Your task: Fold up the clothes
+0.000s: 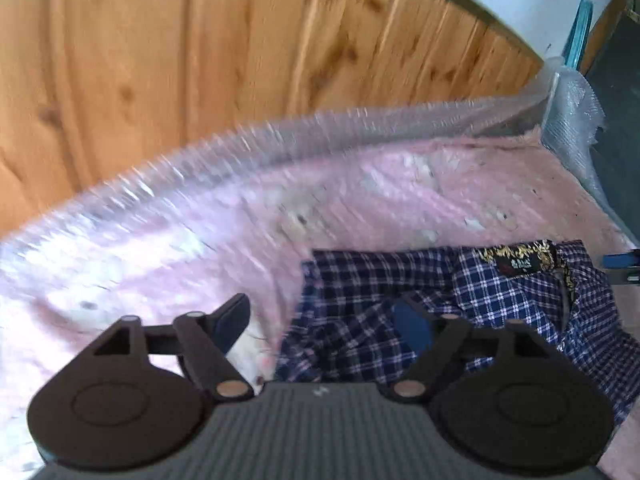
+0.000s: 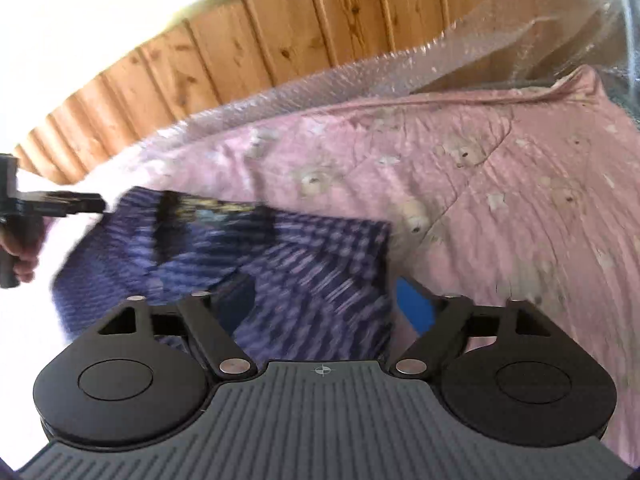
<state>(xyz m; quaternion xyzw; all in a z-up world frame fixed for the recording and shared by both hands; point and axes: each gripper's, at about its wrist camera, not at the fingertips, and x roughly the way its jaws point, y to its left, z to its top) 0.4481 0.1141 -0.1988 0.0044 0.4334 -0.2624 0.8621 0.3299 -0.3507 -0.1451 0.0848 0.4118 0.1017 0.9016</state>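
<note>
One plaid shirt (image 1: 460, 312), two hand-held grippers, one pink bedcover (image 1: 200, 240), one hand (image 2: 18, 254) visible.

Surface: pink bedcover with pale bear prints, wrinkled, spread over a bed. Bubble wrap (image 1: 280, 140) runs along the far edge of the bed. Behind it, a knotty wood-panel wall (image 1: 200, 40). White wall and a teal strip (image 1: 578, 32) at far right in the left wrist view; a dark panel (image 1: 616, 120) beside it.

Left gripper (image 1: 324, 320): jaws spread wide, nothing between them. Its left finger sits over bare pink cover, its right finger (image 1: 412, 328) over the shirt's left part. Shirt lies near right in this view, navy-white check, collar open with a black-gold label (image 1: 520, 260) showing at the far side. A bit of the right gripper shows at the right edge, just beside the collar.

Right gripper (image 2: 328, 308): jaws spread wide, holding nothing. Shirt (image 2: 280, 272) lies near left in this view, motion-blurred, running under the left finger (image 2: 236, 304); the blue-padded right finger (image 2: 416, 308) is over pink cover just beside the shirt's right edge. At far left the hand grips the other gripper's handle, with its tip at the shirt's left edge; contact cannot be told.
</note>
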